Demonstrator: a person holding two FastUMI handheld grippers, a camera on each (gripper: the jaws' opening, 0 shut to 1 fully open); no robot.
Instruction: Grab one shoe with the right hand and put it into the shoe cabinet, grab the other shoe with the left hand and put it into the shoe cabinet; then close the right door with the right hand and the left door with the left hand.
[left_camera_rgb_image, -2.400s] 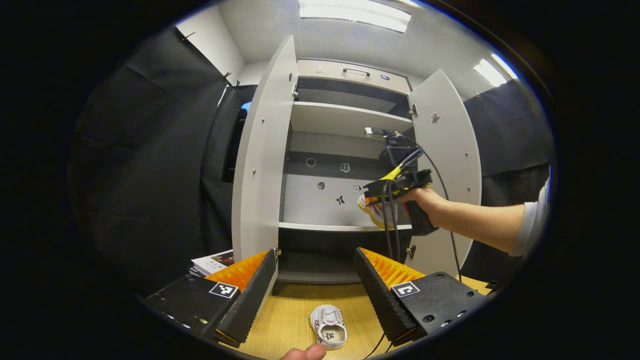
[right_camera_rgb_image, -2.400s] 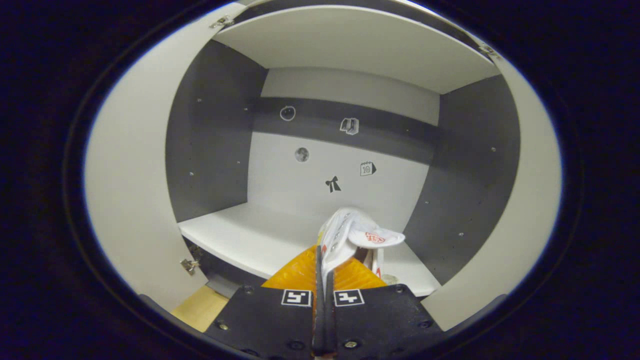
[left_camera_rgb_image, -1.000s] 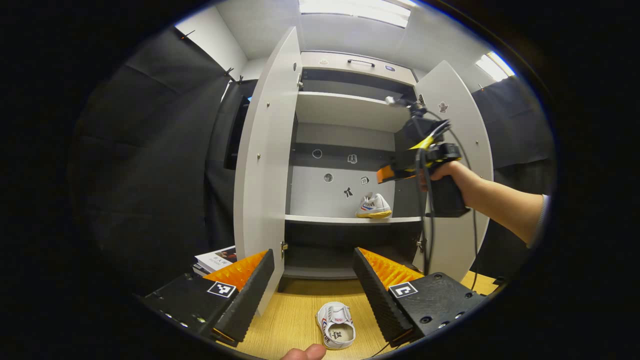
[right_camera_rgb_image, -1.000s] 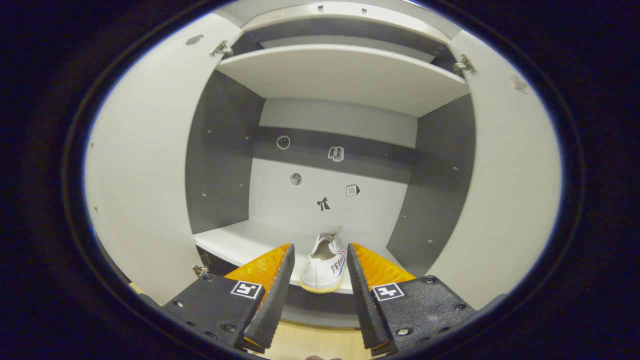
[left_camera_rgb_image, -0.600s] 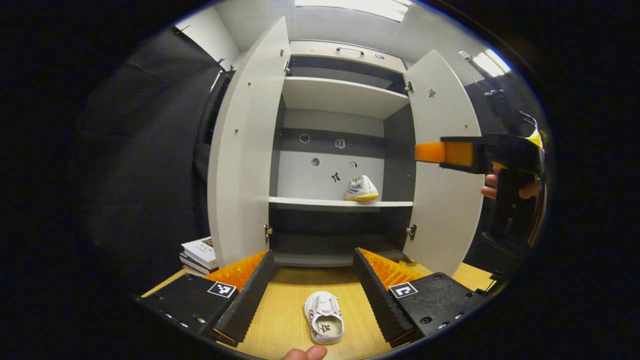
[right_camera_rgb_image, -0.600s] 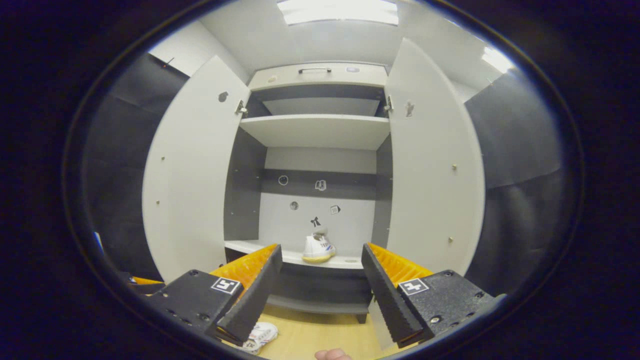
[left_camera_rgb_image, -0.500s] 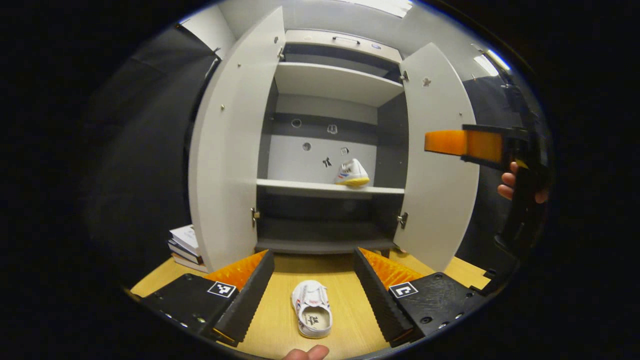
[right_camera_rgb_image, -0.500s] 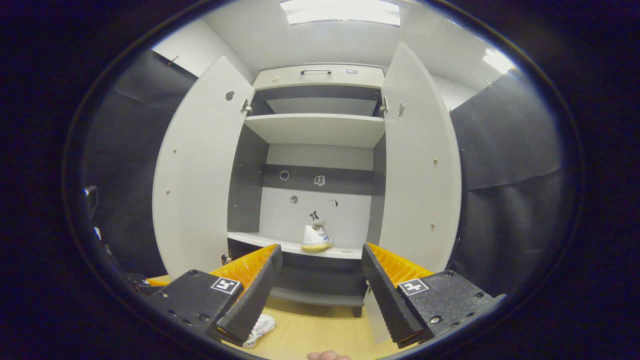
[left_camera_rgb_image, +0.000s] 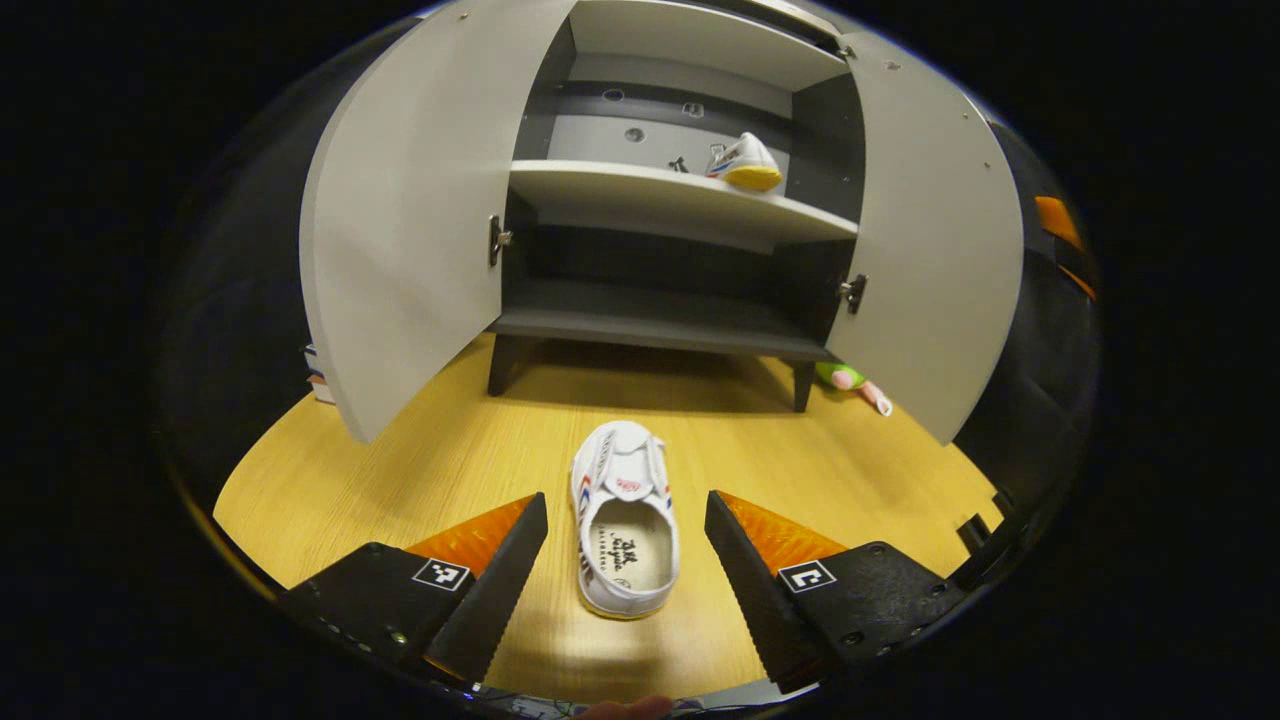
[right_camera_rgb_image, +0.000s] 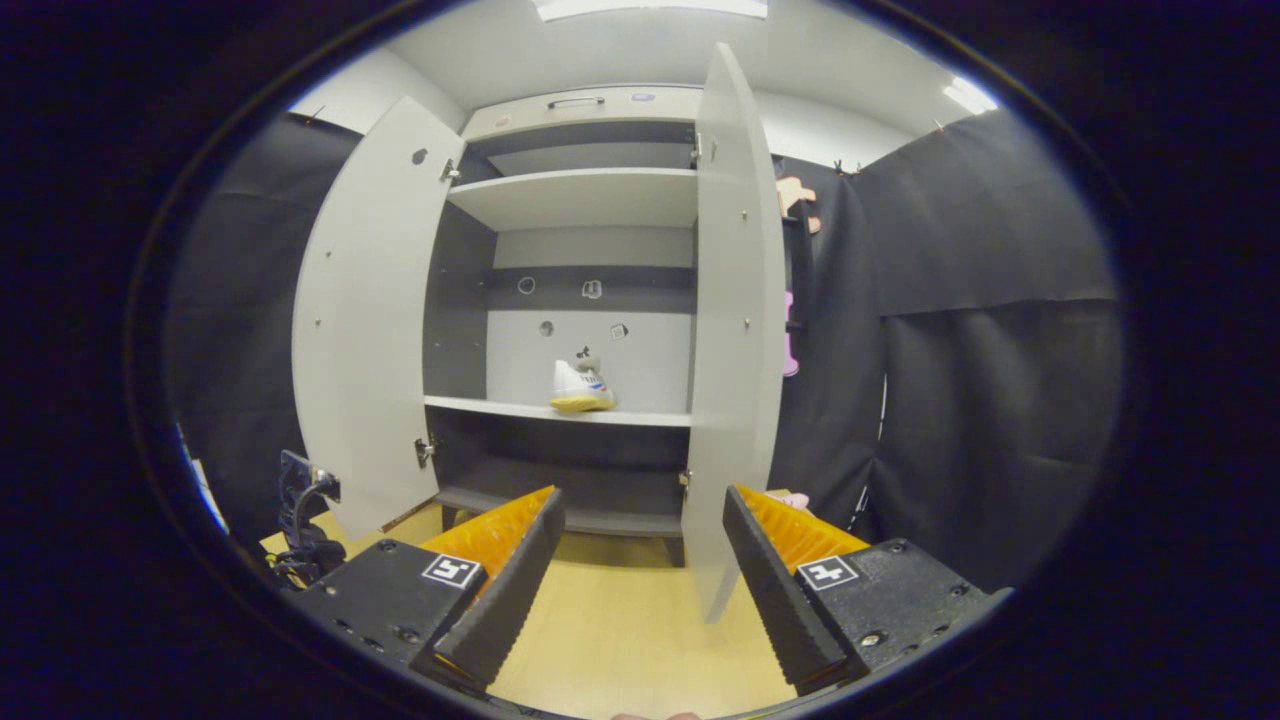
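Straddling shoe (left_camera_rgb_image: 622, 517) | left gripper (left_camera_rgb_image: 625, 560) jaws wide, empty | shoe's long axis parallel to fingers, heel nearest

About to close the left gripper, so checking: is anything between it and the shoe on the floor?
Nothing visible: the shoe lies on bare wood between the left gripper's open fingers.

Print on the shoe (left_camera_rgb_image: 622, 520) insole, perhaps lettering, illegible.
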